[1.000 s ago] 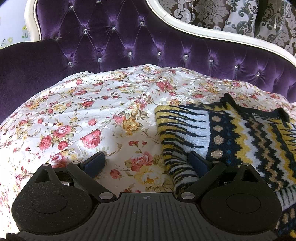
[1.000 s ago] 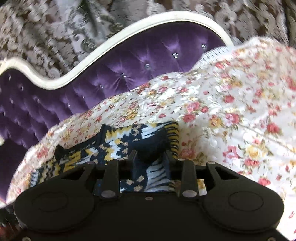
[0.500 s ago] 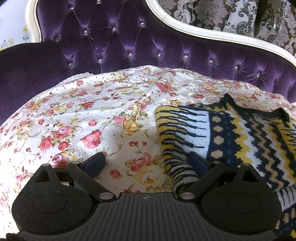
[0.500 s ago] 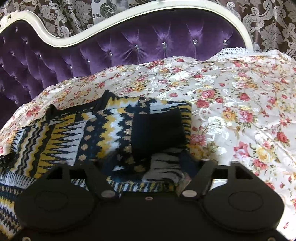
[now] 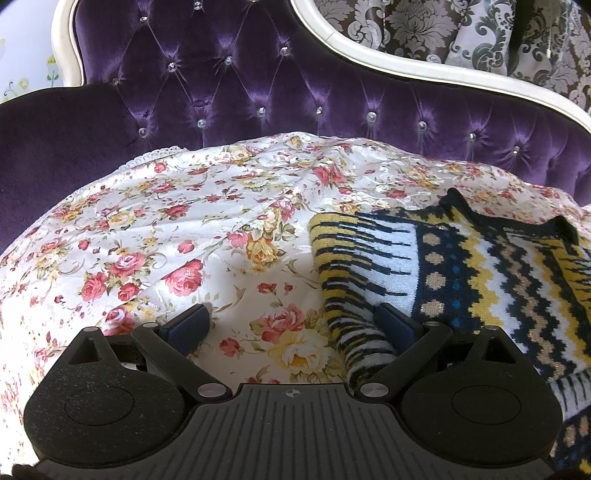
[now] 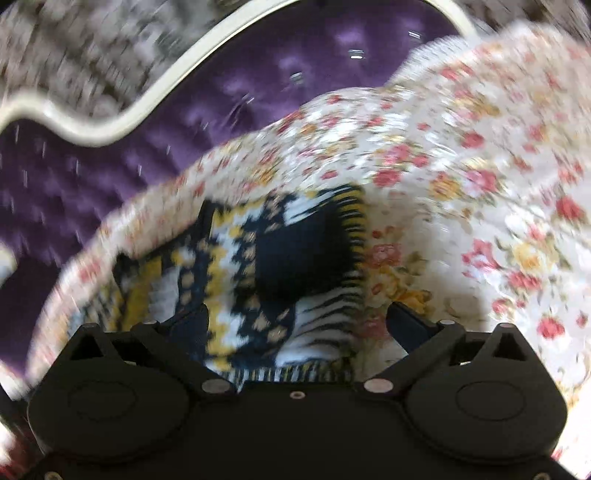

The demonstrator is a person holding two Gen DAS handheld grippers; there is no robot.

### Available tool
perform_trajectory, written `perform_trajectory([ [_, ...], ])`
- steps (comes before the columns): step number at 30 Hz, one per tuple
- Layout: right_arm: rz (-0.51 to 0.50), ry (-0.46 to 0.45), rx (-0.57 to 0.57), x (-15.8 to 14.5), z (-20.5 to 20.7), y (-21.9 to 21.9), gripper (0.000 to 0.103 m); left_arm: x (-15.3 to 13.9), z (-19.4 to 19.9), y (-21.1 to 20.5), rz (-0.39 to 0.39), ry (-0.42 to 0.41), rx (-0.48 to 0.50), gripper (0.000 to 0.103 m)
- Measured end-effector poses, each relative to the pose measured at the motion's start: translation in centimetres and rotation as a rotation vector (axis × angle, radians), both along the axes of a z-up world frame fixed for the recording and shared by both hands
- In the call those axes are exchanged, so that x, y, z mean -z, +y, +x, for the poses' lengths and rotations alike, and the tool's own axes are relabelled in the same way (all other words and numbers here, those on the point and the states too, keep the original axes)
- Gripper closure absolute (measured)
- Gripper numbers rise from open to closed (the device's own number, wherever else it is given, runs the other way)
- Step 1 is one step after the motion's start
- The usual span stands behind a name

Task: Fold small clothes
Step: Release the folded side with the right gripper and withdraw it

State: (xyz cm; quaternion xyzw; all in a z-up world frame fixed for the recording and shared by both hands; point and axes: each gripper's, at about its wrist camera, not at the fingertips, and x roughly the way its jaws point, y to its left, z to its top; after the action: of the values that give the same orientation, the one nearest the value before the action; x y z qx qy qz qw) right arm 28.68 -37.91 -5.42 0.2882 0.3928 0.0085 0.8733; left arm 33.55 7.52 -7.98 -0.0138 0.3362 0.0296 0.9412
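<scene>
Nearest in the left wrist view, the left gripper [image 5: 291, 325] has its jaws spread wide over the floral cover [image 5: 166, 251]. Its left finger rests on bare cover, and its right finger lies against the rolled left edge of the sweater [image 5: 461, 273]; nothing is clamped between them. The sweater, knitted in black, yellow and white zigzags, lies flat on the cover to the right, its black neckline toward the back.

In the blurred right wrist view, the right gripper [image 6: 295, 325] has its jaws opening, almost fully apart. The folded sweater [image 6: 258, 266] lies below and between them, but the pads do not press it; a black part sits on top.

Beyond the cover rises the purple tufted headboard [image 5: 258, 81] with its white frame [image 5: 406, 70], then patterned curtains [image 5: 461, 29].
</scene>
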Motion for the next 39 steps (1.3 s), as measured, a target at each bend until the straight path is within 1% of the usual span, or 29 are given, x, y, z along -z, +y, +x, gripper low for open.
perform_trajectory([
  [3, -0.006, 0.004, 0.016, -0.1, 0.1, -0.2, 0.000, -0.3, 0.2, 0.1, -0.007, 0.025, 0.006, 0.005],
  [7, -0.019, 0.015, -0.045, -0.1, 0.5, 0.7, 0.001, -1.4, 0.5, 0.3, -0.020, 0.099, 0.024, 0.007],
  [9, -0.051, 0.020, -0.073, -0.4, 0.5, 1.0, 0.001, -2.1, 0.1, 0.5, -0.056, 0.106, 0.019, 0.007],
  [11, -0.121, 0.030, -0.097, -0.9, 0.5, 1.1, 0.001, -2.4, -0.6, 0.4, -0.088, 0.102, 0.024, 0.007],
  [13, -0.252, 0.044, -0.116, -1.4, 0.2, 1.5, 0.001, -2.5, -1.0, -0.1, -0.093, 0.092, 0.035, 0.007],
  [15, -0.360, 0.060, -0.147, -1.6, -0.2, 1.8, 0.001, -2.2, -1.1, -0.8, -0.082, 0.098, 0.056, 0.007],
  [16, -0.396, 0.069, -0.166, -1.6, -0.5, 1.9, 0.001, -1.9, -1.0, -1.3, -0.070, 0.111, 0.068, 0.007],
  [17, -0.417, 0.079, -0.184, -1.5, -0.8, 1.9, 0.001, -1.7, -1.0, -1.8, -0.028, 0.109, 0.075, 0.005],
  [18, -0.426, 0.090, -0.203, -1.4, -0.9, 1.9, 0.001, -1.5, -1.2, -2.4, 0.020, 0.105, 0.089, 0.005],
  [19, -0.432, 0.103, -0.219, -1.2, -0.9, 1.9, 0.001, -1.4, -1.2, -2.7, 0.033, 0.103, 0.085, 0.005],
  [22, -0.476, 0.128, -0.221, -0.7, -0.9, 2.2, 0.001, -1.5, -1.0, -2.4, 0.004, 0.130, 0.063, 0.004],
  [24, -0.505, 0.122, -0.216, -0.7, -0.7, 2.7, 0.001, -1.4, -0.8, -2.4, 0.013, 0.140, 0.069, 0.002],
  [28, -0.509, 0.105, -0.209, -0.6, -0.2, 3.4, 0.001, -1.3, -0.7, -2.5, 0.018, 0.144, 0.061, 0.000],
  [31, -0.558, 0.116, -0.219, -0.2, 0.0, 3.8, 0.001, -1.2, -0.7, -2.7, 0.024, 0.146, 0.053, 0.000],
  [33, -0.572, 0.123, -0.205, -0.3, -0.3, 3.5, 0.001, -1.1, -0.6, -2.6, 0.026, 0.148, 0.053, 0.000],
  [35, -0.618, 0.132, -0.184, -0.4, -0.6, 3.0, 0.001, -1.1, -0.5, -2.6, 0.027, 0.152, 0.054, 0.000],
  [38, -0.576, 0.139, -0.169, -0.4, -0.7, 2.0, 0.001, -1.1, -0.5, -2.6, 0.028, 0.153, 0.053, 0.000],
  [39, -0.579, 0.141, -0.171, -0.4, -0.7, 2.0, 0.001, -1.1, -0.5, -2.6, 0.029, 0.154, 0.053, 0.000],
])
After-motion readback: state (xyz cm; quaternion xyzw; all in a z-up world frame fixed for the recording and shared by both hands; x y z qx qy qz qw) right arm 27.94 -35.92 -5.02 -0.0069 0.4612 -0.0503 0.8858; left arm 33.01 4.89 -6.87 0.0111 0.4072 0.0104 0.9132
